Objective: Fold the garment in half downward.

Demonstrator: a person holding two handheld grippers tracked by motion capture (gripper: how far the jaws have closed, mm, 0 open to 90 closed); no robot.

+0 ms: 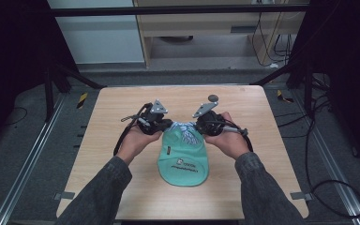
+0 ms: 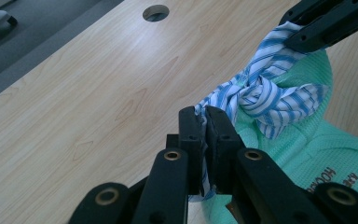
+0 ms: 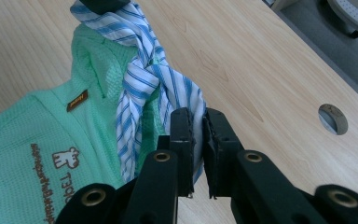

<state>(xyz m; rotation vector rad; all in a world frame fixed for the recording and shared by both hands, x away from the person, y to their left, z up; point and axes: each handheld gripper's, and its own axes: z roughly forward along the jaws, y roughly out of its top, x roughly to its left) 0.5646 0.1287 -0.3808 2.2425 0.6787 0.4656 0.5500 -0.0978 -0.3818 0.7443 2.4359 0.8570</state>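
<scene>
A striped tie [image 2: 265,91] on a green garment [image 1: 183,159] at mid-table is held by both ends, the left gripper [image 2: 205,122] and right gripper [image 3: 198,122] each clenched on one, its knot apparently being tightened, with an even outward pull judged next.

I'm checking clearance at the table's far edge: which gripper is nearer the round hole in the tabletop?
Right. The right gripper sits just below the round hole, slightly to its left; the left gripper is farther left, across the striped knot.
</scene>
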